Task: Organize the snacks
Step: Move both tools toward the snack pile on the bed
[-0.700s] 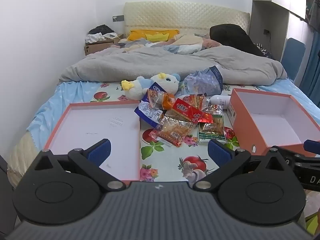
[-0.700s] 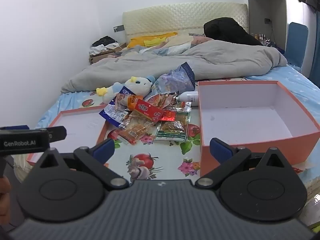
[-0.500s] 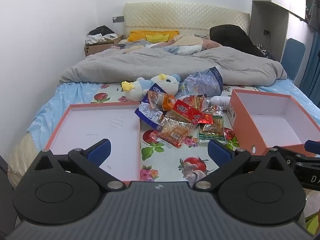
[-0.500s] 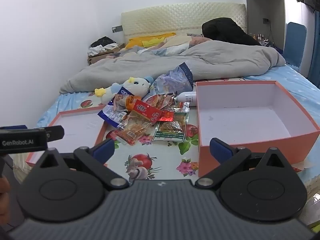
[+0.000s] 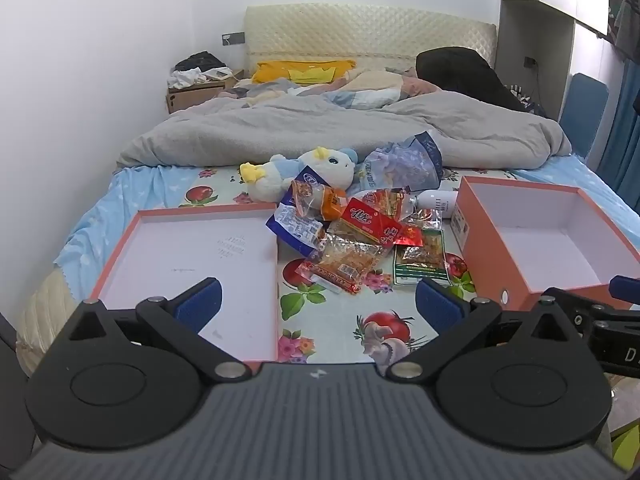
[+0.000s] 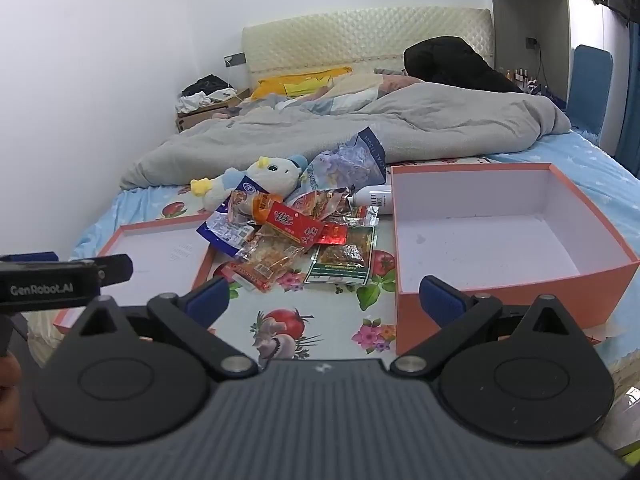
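I hold both tools low over the near end of the bed, tipped a little downward. My left gripper [image 5: 316, 300] has its jaws spread wide with nothing between them; the shallow orange lid [image 5: 132, 236] lies under and just beyond its left finger. My right gripper [image 6: 326, 300] is spread just as wide and empty, and the deep orange box [image 6: 592, 280] sits straight beyond its right finger. The snack packets [image 5: 356, 240] lie heaped on the flowered sheet ahead of both sets of jaws, between lid and box, with a plush toy [image 5: 304, 172] just behind the heap.
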Demonstrator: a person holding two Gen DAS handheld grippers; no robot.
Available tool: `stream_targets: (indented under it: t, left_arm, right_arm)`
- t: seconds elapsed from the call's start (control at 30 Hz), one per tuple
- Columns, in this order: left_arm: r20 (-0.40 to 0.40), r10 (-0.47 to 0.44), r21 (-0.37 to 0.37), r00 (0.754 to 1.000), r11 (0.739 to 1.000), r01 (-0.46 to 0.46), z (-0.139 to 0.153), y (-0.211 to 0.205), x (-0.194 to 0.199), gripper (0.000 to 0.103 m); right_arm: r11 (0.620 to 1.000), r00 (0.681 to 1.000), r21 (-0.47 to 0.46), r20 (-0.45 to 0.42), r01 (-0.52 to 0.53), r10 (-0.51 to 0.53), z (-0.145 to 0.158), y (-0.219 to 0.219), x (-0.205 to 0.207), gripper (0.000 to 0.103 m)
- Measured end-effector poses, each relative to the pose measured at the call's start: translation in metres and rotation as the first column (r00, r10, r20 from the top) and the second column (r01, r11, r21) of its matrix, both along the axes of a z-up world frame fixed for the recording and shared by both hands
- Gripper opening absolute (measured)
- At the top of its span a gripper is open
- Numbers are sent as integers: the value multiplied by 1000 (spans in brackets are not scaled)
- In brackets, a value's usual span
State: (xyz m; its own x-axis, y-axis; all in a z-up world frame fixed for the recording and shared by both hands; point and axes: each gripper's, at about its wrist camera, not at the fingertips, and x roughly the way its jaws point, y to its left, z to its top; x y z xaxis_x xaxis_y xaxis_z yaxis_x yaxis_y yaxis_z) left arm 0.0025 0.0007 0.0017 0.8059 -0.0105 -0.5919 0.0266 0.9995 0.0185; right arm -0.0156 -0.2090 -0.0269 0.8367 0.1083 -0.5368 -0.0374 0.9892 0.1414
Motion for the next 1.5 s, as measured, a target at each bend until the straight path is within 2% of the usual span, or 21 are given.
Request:
stream_targets:
  t: [0.4,0.57,1.27,1.5]
  left_arm:
    - [-4,2,3,1000,1000,-2,3,-2,-6,103]
    - [-32,1,7,999,1000,-1,-6,-3,-3,103]
    - [-58,-76,-13,995,997,75,-12,-10,11,103]
    - [-52,-84,-25,995,996,83,-6,-9,10,103]
  right_arm:
    - [1000,1000,10,-5,-6,6,3,4,-3,103]
    - [1000,999,30,-43,-5,6,-5,0,2,103]
    - [996,997,67,-62,54,-50,-5,-11,2,103]
    - [997,999,78,-50,18,-14,1,-8,-3,103]
